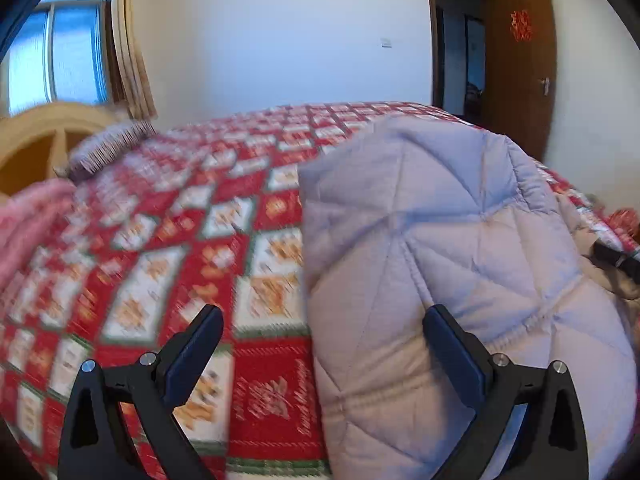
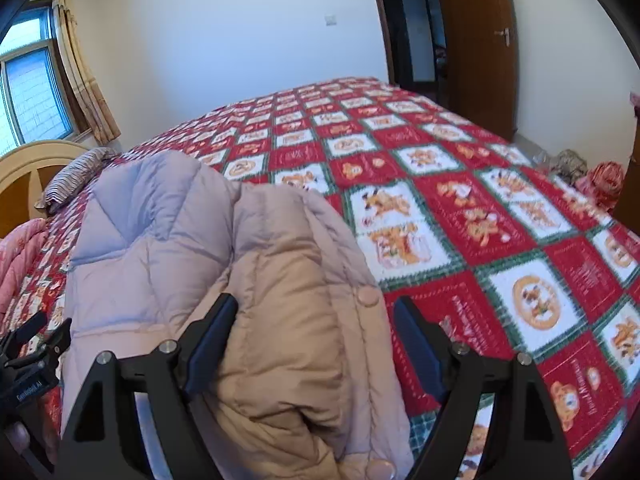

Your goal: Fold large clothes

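Two grippers hover over the bed [image 2: 520,240], both released: the left gripper [image 1: 322,344] straddles the coat [image 1: 440,240] edge without pinching, and the right gripper [image 2: 314,336] gapes around the placket. Coat sits bundled at six o'clock. Best now: press it flat and square the edges. Pillow [image 2: 76,178] and pink blanket [image 2: 20,260] lie at nine o'clock, bags [image 2: 604,182] at three; nothing blocks.
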`<state>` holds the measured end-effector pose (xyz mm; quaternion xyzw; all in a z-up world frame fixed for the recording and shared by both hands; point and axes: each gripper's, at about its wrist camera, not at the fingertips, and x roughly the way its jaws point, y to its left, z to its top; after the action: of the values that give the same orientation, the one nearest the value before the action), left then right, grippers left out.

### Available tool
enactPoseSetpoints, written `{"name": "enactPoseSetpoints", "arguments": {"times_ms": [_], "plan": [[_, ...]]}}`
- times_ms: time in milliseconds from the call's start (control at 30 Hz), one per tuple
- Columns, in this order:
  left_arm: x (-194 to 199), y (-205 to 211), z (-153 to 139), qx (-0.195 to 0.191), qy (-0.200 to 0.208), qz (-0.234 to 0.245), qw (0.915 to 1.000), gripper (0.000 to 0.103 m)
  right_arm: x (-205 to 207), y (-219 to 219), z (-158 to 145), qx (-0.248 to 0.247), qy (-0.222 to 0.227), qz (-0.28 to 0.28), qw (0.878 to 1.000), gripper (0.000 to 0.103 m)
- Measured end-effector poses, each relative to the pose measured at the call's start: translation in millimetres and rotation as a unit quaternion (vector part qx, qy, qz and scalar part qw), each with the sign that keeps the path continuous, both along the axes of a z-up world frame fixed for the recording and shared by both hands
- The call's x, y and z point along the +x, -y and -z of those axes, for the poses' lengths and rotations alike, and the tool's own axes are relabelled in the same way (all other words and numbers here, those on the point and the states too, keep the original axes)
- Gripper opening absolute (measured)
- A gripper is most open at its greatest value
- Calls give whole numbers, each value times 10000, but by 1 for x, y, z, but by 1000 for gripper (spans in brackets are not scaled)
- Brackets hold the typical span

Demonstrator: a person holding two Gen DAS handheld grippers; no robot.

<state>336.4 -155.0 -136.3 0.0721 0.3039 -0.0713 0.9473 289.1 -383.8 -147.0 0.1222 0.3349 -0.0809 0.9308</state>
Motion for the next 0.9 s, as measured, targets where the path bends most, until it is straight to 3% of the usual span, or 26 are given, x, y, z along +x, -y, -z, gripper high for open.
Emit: {"name": "enactPoseSetpoints", "arguments": {"times_ms": [133,233,300,367,433,533,633,900], "plan": [[6,0,-28,-86,490,-266,9984,101,9,-8,-36,-438,238,18,9988,83],[31,11,-41,-248,497,-329,9979,101,27,-16,-46,-498,437,-313,9973,83],[56,25,-35,-1,337,-341,9988,101,48,-19,-32,-375,247,-616,9971,80],[74,41,-20,356,189,-309,9987,101,63,-18,-12,-452,-117,-558,9974,71],[80,51,-4,451,41,-188,9988,102,69,-4,10,-65,-278,-407,9988,70],[82,51,7,156,-73,-225,9996,102,65,11,27,350,-228,-316,9986,70],[83,55,17,205,-106,-243,9994,102,64,15,36,491,-229,-277,9981,70],[93,57,30,16,-340,-199,9992,102,71,9,42,394,-473,-228,9978,75]]}}
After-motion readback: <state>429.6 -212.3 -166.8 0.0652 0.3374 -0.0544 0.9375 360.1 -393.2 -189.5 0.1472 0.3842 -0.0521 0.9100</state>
